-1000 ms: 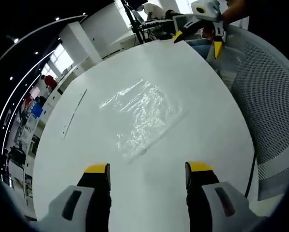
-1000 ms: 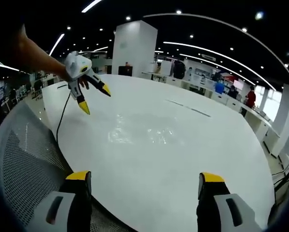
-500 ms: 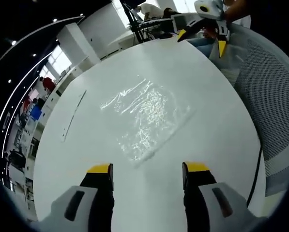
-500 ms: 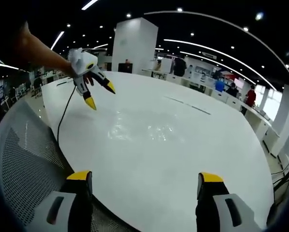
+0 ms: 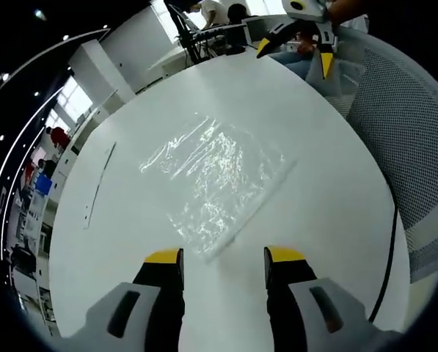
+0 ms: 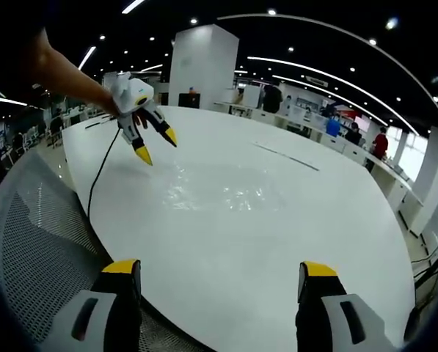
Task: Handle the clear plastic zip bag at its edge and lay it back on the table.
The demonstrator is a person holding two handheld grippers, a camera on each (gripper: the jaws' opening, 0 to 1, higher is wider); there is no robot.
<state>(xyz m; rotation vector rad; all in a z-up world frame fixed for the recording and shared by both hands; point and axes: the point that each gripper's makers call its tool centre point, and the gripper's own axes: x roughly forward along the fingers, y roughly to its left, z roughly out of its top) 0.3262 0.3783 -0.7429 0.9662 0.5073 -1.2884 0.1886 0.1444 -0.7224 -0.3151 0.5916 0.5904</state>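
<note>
Bag: I see the clear plastic zip bag (image 5: 215,180) lying flat on the white table (image 5: 336,213), crinkled and glossy, roughly rectangular, one straight edge nearest my left jaws. In the right gripper view it is a faint shiny patch (image 6: 219,194) mid-table.
Left gripper: the left gripper (image 5: 222,258) hovers just short of the bag's near edge, its yellow-tipped dark jaws parted, nothing between them. In the right gripper view I see it (image 6: 154,144) in a hand above the table's left part, its tips spread.
Right gripper: the right gripper (image 6: 220,268) hangs over the table's near rim, jaws wide apart and empty. In the left gripper view it (image 5: 292,48) sits at the table's far edge.
Table: smooth, round-edged, matte white.
Chair: a grey mesh chair back (image 5: 409,132) beside the table.
Cable: a thin black cable (image 6: 97,176) trails from the left gripper.
</note>
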